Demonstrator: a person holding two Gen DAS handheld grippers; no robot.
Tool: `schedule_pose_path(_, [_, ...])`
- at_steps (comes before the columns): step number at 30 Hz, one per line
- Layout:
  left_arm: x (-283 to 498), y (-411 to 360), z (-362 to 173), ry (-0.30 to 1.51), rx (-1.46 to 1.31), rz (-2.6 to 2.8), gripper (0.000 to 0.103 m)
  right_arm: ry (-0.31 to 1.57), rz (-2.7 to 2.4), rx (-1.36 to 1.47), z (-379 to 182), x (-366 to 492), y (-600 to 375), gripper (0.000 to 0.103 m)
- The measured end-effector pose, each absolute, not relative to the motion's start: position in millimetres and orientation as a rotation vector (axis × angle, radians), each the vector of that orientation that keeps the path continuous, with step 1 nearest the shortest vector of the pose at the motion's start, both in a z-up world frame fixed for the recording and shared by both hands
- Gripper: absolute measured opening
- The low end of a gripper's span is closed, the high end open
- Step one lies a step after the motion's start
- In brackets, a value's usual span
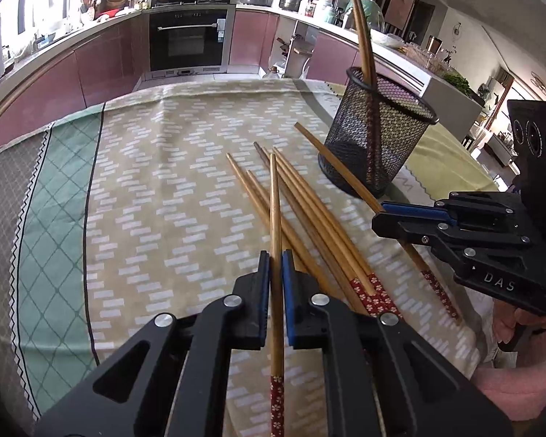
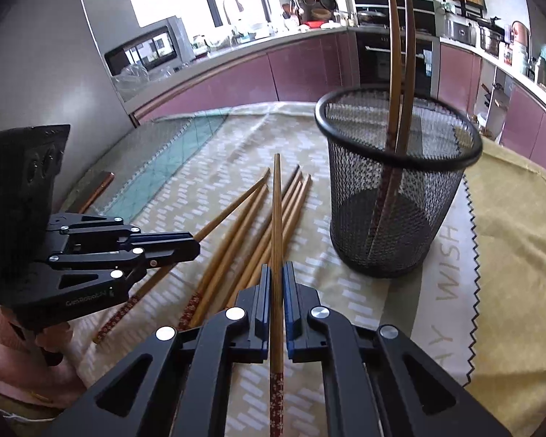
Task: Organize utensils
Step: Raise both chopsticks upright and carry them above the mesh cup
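On the patterned tablecloth point(image 1: 156, 189), a loose pile of wooden chopsticks point(image 1: 309, 218) with red flowered ends, lying just beside the black mesh holder point(image 1: 378, 138). Inside the holder, two more chopsticks point(image 1: 362, 36) standing tilted, tips well above the rim.

In the left wrist view, left gripper point(image 1: 276, 266) with jaws closed nearly all the way, blue pads pressed on either side of a single chopstick point(image 1: 276, 218). Shaft running forward between the fingers, pale tip raised over the pile, red patterned end trailing back beneath the gripper body.

In the right wrist view, right gripper point(image 2: 276, 276) in the same state: jaws almost fully shut, pads clamped on another single chopstick point(image 2: 276, 211), tip pointing forward above the pile, red end trailing behind. Holder close ahead and to the right of this gripper.

Each gripper visible from the other's camera, held side on, a chopstick pinched between the pads, with the rest of the pile between the two.
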State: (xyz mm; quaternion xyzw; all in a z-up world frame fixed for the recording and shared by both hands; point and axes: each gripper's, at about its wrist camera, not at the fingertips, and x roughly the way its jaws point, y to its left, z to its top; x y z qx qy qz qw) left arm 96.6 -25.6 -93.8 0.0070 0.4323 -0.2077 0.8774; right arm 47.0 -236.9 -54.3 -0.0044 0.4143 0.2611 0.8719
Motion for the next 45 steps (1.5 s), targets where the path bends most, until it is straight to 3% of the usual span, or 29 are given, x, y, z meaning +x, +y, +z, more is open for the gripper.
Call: schedule_pose_path(45, [84, -43, 52, 0.552, -0.067, -0.626, 0.008, 0.513, 0.495, 0.093, 67, 47, -311, 0.006])
